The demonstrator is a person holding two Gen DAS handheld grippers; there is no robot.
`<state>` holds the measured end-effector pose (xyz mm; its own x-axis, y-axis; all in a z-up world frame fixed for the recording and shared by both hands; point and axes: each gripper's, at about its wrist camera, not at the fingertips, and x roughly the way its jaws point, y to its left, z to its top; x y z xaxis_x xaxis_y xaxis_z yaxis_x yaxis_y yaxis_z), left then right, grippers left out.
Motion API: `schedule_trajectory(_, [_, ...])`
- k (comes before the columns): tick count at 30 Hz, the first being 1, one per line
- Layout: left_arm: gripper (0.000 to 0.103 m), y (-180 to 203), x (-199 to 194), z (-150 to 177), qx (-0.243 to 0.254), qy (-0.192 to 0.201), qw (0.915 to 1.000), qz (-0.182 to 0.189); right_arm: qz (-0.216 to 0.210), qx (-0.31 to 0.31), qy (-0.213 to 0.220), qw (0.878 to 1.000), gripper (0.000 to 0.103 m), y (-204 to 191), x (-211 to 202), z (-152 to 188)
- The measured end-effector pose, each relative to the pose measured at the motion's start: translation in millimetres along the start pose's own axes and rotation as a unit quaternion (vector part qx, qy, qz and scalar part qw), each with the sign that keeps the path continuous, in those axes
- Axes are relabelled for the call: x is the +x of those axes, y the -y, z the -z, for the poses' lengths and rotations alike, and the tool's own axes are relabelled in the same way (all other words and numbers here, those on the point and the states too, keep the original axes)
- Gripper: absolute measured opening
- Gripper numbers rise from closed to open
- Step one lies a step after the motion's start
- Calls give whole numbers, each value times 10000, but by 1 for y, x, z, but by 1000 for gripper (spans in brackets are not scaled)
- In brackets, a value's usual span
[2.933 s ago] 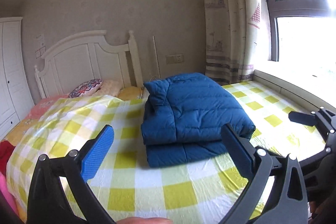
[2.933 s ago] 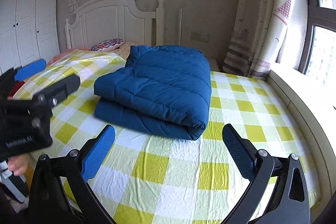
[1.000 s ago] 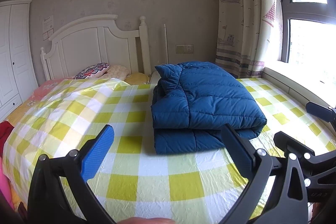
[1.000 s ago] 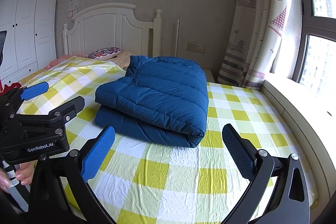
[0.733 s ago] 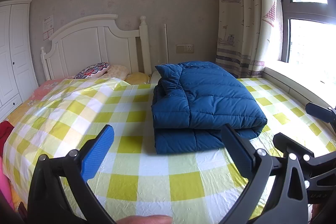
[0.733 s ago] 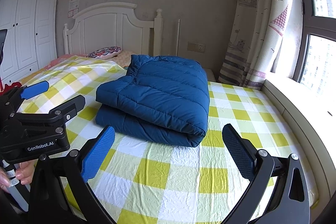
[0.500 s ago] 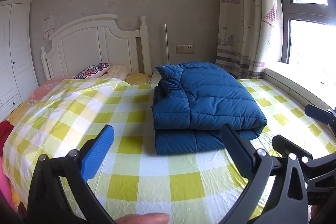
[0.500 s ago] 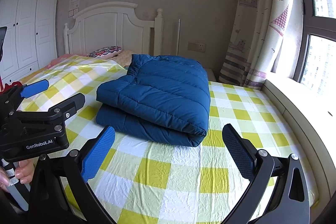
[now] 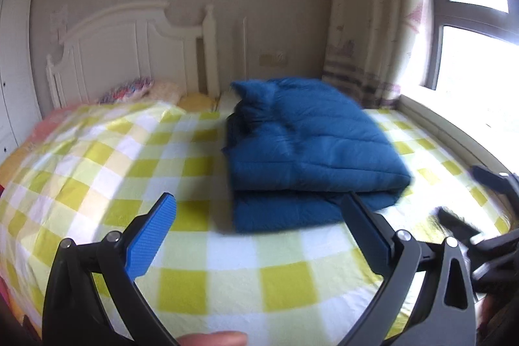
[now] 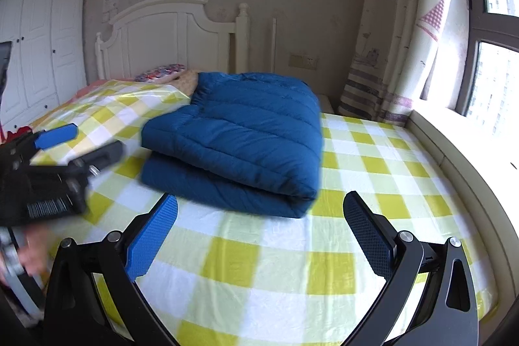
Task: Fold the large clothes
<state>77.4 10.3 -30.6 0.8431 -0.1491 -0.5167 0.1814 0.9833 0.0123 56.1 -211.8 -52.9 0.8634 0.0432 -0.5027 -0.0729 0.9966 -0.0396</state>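
Your blue quilted jacket (image 10: 240,138) lies folded into a thick, puffy rectangle with stitched channels, resting on the bed's (image 10: 373,171) yellow-and-white checked sheet, toward its far middle near the white wooden headboard (image 10: 168,34). Your left gripper (image 9: 259,224) is spread wide and holds nothing; the jacket sits just beyond its fingers, slightly to the right. Your right gripper (image 10: 261,224) is likewise spread wide and empty, with the jacket's rounded folded edge just past its textured blue pad (image 10: 152,237), slightly to the left.

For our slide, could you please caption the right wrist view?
Open right gripper facing a folded blue jacket on the checked bed.
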Motion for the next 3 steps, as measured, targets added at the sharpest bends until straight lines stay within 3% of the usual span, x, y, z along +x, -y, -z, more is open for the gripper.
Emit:
schedule_trajectory(2, [101, -41, 20, -13, -282, -130, 9995, -106, 431, -6, -68, 9990, 98, 29, 5, -5])
schedule_trajectory(3, [101, -72, 35, -23, -436, -234, 9982, -342, 599, 12, -111, 9981, 98, 44, 7, -8])
